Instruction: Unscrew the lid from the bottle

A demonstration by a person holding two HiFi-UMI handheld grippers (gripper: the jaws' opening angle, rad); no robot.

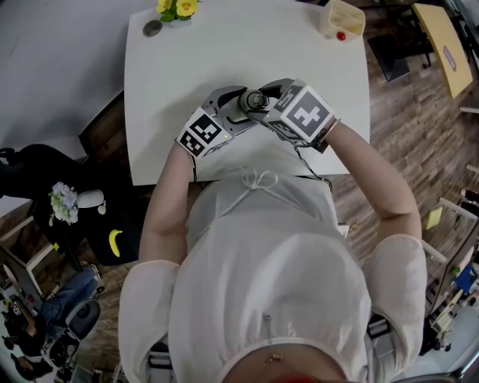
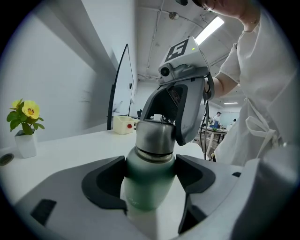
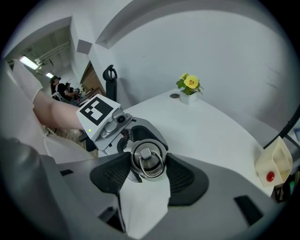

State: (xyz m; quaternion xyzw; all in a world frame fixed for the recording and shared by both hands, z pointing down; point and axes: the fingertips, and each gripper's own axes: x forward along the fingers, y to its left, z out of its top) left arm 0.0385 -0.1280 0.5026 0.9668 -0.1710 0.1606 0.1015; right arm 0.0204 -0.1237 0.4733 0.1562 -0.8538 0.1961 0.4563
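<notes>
Between the jaws of the left tool (image 2: pixel 150 185) a green metal bottle (image 2: pixel 147 180) is clamped by its body, roughly upright. Whether its base rests on the white worktop (image 1: pixel 179 75) cannot be told. From above, the right tool (image 3: pixel 146 172) is closed on the steel lid (image 3: pixel 147 158), with both pads pressed to its rim. The lid is seated on the bottle neck, and a ring handle (image 3: pixel 148 165) is seen on top.

Faint print low on the bottle is too small to be read. Black-and-white square markers (image 1: pixel 305 114) are carried on each tool's cube.

Beyond the tools, at the worktop's far corners, a yellow flower (image 1: pixel 177 7), a dark disc (image 1: pixel 153 28) just beside it and a cream box (image 1: pixel 341 19) with a red dot are set. Wood-plank floor (image 1: pixel 404 135) is seen to the right tool's side. White walls and ceiling strip lights (image 2: pixel 210 29) are shown.
</notes>
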